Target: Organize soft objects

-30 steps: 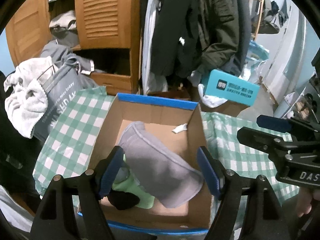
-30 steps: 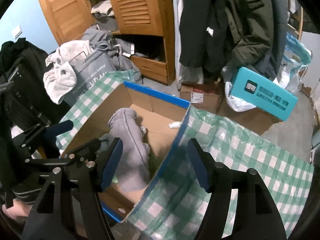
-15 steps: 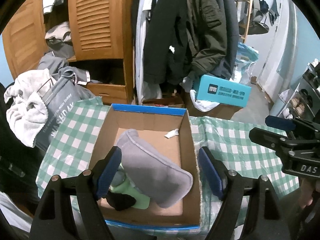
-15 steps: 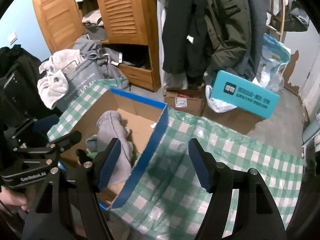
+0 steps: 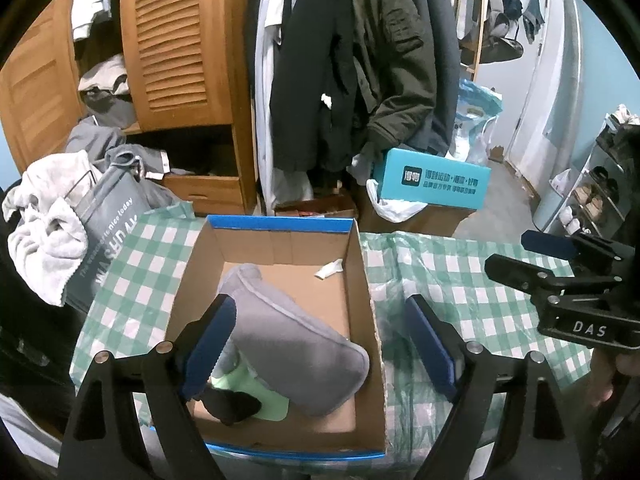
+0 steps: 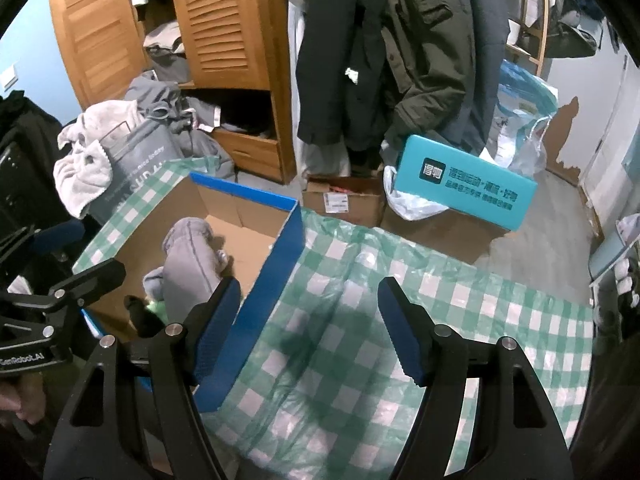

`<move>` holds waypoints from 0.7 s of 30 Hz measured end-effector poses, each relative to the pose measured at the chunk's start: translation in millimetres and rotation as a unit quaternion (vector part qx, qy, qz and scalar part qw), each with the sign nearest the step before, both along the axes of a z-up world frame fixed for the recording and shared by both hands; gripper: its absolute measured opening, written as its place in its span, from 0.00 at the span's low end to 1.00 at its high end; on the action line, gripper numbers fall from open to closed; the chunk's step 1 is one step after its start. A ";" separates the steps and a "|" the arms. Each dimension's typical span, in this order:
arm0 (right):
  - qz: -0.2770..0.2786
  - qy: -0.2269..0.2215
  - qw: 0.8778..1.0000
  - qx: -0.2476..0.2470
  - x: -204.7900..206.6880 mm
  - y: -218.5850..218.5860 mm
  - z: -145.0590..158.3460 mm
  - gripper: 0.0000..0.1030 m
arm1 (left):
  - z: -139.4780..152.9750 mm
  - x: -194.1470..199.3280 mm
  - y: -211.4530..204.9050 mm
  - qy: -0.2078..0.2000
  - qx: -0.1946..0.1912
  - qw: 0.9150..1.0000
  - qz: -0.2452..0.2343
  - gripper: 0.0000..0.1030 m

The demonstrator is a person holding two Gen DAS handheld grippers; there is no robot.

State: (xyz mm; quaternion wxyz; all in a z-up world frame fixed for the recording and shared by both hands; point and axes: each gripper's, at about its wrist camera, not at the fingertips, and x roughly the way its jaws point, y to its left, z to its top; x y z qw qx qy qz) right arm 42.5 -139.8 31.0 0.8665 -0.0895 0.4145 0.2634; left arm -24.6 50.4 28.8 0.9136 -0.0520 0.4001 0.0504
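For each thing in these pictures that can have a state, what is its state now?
Cardboard box: open on top, clothes inside.
Grey garment: lying in the box.
Left gripper: jaws opening, nothing gripped.
Right gripper: open, empty.
Wardrobe door: open.
Teal box: closed.

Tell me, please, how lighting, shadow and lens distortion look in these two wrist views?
Left wrist view: dim, bluish light, black fisheye corners, wardrobe bowed, cardboard box sharp. Right wrist view: same curvature, a soft dark shadow on the checked tablecloth between the right gripper fingers.
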 end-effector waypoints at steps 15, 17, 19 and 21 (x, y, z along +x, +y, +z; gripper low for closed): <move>0.005 0.003 1.000 -0.003 1.4 0.5 -4.2 0.68 | -7.2 3.5 2.6 0.003 -0.005 1.000 0.008 0.85; 0.005 0.001 1.000 -0.002 1.1 0.8 -4.7 0.68 | -7.2 4.4 3.8 0.006 -0.005 1.000 0.010 0.85; 0.004 0.000 1.000 -0.002 0.6 1.3 -5.7 0.68 | -6.9 4.3 4.2 0.006 -0.005 1.000 0.012 0.85; 0.004 0.001 1.000 -0.001 0.6 1.1 -5.7 0.68 | -6.4 4.0 4.8 0.005 -0.004 1.000 0.013 0.85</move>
